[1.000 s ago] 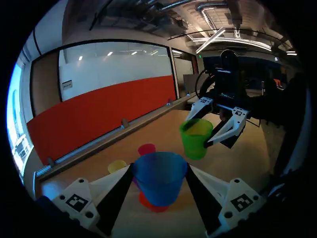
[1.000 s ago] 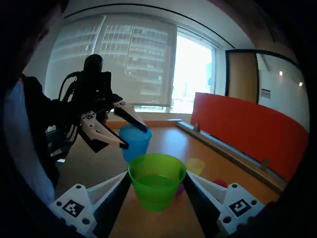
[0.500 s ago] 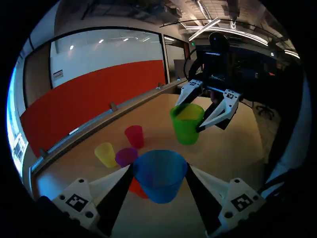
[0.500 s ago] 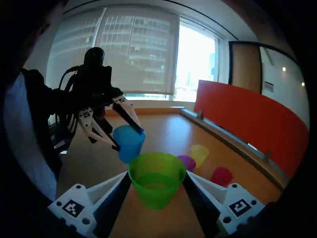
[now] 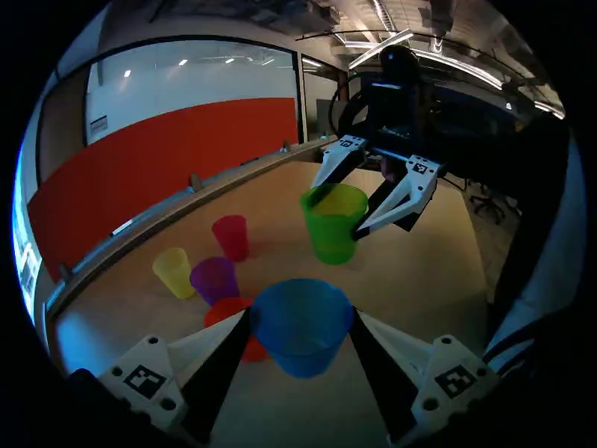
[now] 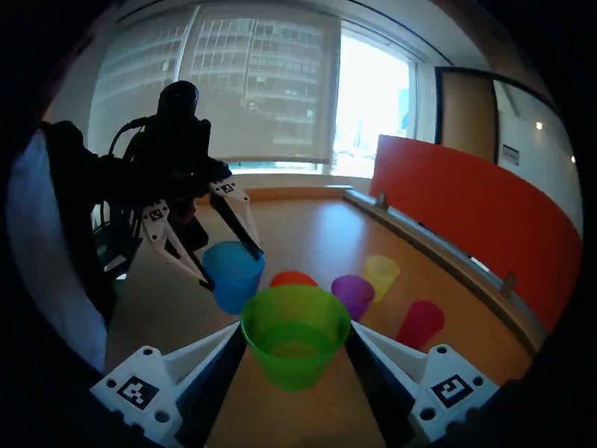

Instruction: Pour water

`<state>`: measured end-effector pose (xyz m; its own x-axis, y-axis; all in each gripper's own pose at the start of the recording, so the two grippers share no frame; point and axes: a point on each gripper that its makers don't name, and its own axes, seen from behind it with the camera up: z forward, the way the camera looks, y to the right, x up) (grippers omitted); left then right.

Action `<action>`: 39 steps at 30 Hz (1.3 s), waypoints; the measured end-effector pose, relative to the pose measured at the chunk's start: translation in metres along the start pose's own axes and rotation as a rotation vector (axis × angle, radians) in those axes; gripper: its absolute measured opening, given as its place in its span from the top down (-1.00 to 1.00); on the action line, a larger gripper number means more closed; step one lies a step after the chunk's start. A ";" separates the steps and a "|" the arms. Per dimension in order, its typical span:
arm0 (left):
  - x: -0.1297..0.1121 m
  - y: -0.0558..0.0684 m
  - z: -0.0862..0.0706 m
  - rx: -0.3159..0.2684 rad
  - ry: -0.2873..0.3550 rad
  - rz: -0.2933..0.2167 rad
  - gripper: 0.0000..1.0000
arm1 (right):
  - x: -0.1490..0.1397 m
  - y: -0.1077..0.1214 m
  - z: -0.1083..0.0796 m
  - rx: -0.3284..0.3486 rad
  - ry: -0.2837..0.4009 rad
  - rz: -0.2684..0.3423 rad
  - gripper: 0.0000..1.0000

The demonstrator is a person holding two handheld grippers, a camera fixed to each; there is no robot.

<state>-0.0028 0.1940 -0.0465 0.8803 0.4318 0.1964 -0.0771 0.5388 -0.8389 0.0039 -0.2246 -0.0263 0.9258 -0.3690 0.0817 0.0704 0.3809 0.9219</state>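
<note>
Wooden tabletop [image 5: 425, 254] below, and both cups hang above its middle, left gripper [image 5: 298, 317] pinching the blue cup [image 5: 301, 340], right gripper [image 6: 296, 328] clamped on the water-filled green cup [image 6: 295, 362]; pre-pour, I'd say, so next comes rim over rim, then a slow tilt.

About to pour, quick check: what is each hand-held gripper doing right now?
Left hand-held gripper: closed, holding the blue cup.
Right hand-held gripper: closed, holding the green cup.

Two fisheye cameras face each other, close above the counter [image 5: 436, 269] — both see the same loose cups [image 5: 214, 278].
</note>
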 end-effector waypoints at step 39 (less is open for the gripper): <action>-0.064 -0.007 0.025 -0.012 -0.083 -0.032 -0.81 | -0.050 0.005 0.040 0.054 -0.095 0.014 -0.83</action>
<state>-0.0703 0.1804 -0.0409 0.8405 0.4731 0.2639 -0.0436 0.5446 -0.8376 -0.0564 -0.2382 -0.0110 0.8869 -0.4438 0.1282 0.0351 0.3414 0.9393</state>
